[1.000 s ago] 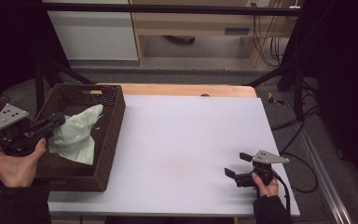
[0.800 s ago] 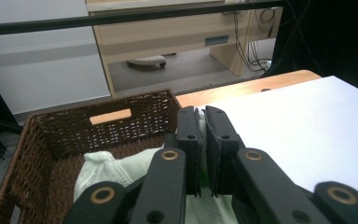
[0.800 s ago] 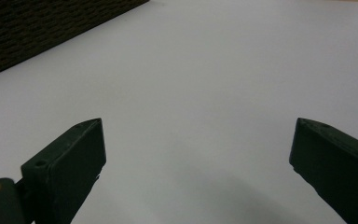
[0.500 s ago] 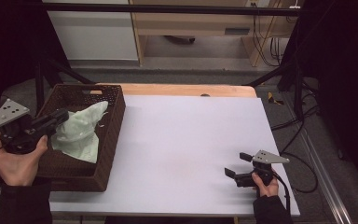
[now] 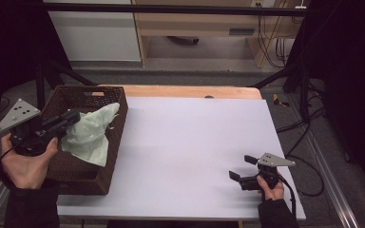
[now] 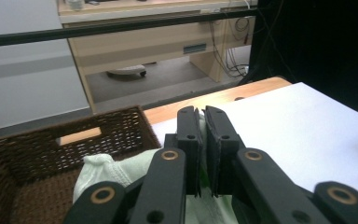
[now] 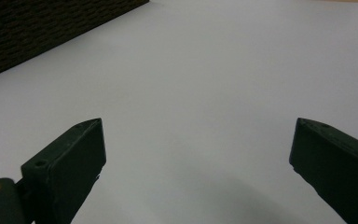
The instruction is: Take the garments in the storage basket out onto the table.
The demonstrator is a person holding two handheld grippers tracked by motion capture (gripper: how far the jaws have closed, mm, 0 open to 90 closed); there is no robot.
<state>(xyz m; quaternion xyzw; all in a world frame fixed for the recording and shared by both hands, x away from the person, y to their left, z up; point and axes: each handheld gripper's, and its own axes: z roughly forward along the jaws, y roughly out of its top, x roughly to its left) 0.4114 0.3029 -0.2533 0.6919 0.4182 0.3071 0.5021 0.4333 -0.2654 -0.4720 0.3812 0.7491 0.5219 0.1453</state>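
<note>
Left gripper [image 5: 71, 117] clamped tight on a pale green cloth [image 5: 89, 134], jaws pressed nearly together with a thin bit of cloth pinched between them, seen up close in the left gripper view [image 6: 202, 135]. Held up over the left side of the brown woven basket [image 5: 105, 173], tips pointing toward the table. Cloth [image 6: 116, 170] hanging from the jaws, bunched and crumpled, draped over the basket's right rim with its lower part resting on that rim and inside the basket. Cannot tell how much of it touches the basket floor.

Basket sitting at the left edge of the white table top [image 5: 190, 142], its right wall on the white sheet, its left wall near the table's left edge. Handle hole in the far wall [image 6: 77, 136]. Strip of bare wood [image 5: 185, 91] along the far edge of the table, past the white sheet.

Right gripper [image 5: 240, 168] low at the near right corner of the table, close to the near edge and the right edge. Jaws spread wide, nothing between them, just white table in the gap [image 7: 196, 154]. Corner of the basket [image 7: 51, 23] far off at the top left of the right gripper view.

Lots of open white table between basket and right gripper, flat and bare. Well apart, the two grippers.
</note>
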